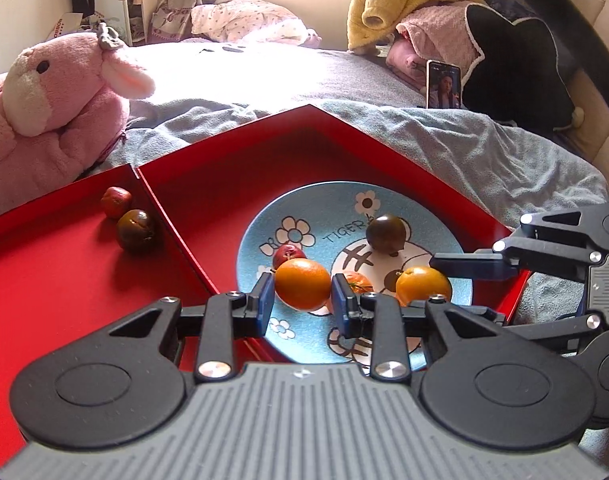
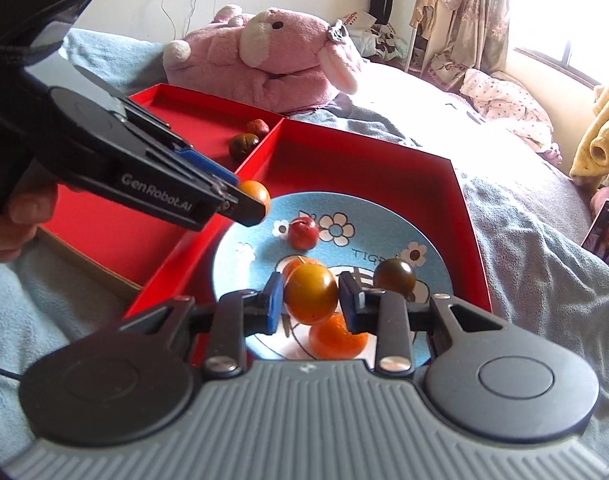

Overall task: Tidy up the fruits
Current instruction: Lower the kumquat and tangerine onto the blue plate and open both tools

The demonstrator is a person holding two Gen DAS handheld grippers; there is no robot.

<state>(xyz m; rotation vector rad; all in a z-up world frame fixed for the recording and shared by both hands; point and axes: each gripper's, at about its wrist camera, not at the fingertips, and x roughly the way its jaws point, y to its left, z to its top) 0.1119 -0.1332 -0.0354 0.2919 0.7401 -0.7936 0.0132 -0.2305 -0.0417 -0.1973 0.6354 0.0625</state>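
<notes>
A blue flowered plate [image 1: 316, 204] [image 2: 368, 216] lies in the larger red tray [image 1: 208, 184] [image 2: 344, 168]. My left gripper [image 1: 302, 296] is shut on an orange [image 1: 302, 286] above the plate; it also shows in the right wrist view [image 2: 248, 200]. My right gripper [image 2: 311, 296] is shut on an orange-yellow fruit [image 2: 311, 294], seen too in the left wrist view [image 1: 423, 286]. On the plate lie a small red fruit [image 1: 288, 255] [image 2: 303, 233], a dark tomato [image 1: 386, 232] [image 2: 395, 276] and a tangerine [image 1: 358, 282] [image 2: 335, 338].
A second red tray [image 1: 44, 264] [image 2: 192, 116] on the left holds a small red fruit [image 1: 115, 200] and a dark tomato [image 1: 136, 231]. A pink plush rabbit [image 1: 52, 108] lies behind it. A phone [image 1: 444, 85] leans on a black cushion at the right. Blue blanket surrounds the trays.
</notes>
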